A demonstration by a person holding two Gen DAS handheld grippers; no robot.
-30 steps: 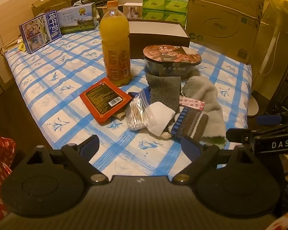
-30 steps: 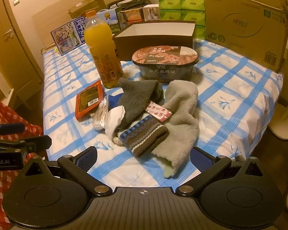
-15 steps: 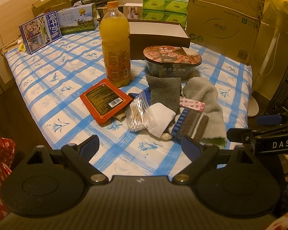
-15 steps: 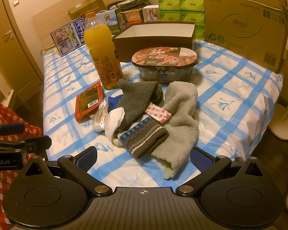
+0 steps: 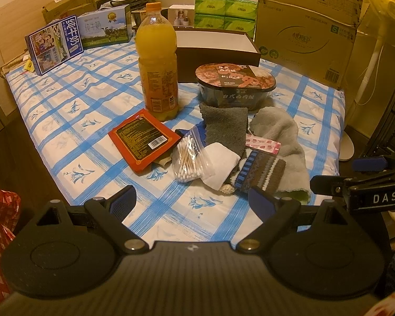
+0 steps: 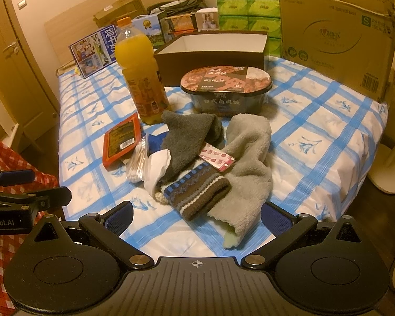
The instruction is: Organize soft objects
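A pile of soft things lies on the blue-checked bed: a dark grey sock (image 5: 223, 126) (image 6: 192, 134), a light grey fleece sock (image 5: 284, 142) (image 6: 247, 163), a brown striped knit sock (image 5: 260, 175) (image 6: 194, 192) and a white folded cloth (image 5: 220, 164) (image 6: 156, 168). My left gripper (image 5: 192, 202) is open and empty, just short of the pile. My right gripper (image 6: 197, 216) is open and empty, with the striped sock and fleece sock just ahead of its fingers.
Beside the pile lie a cotton-swab bag (image 5: 188, 158), a red packet (image 5: 142, 139) and a pink plaster strip (image 5: 262, 143). Behind stand an orange juice bottle (image 5: 156, 60), a noodle bowl (image 5: 235, 84), an open brown box (image 5: 216, 44), milk cartons and a big cardboard box (image 5: 305, 26).
Both grippers have edged slightly closer to the pile; both stay open. Nothing on the bed has moved.
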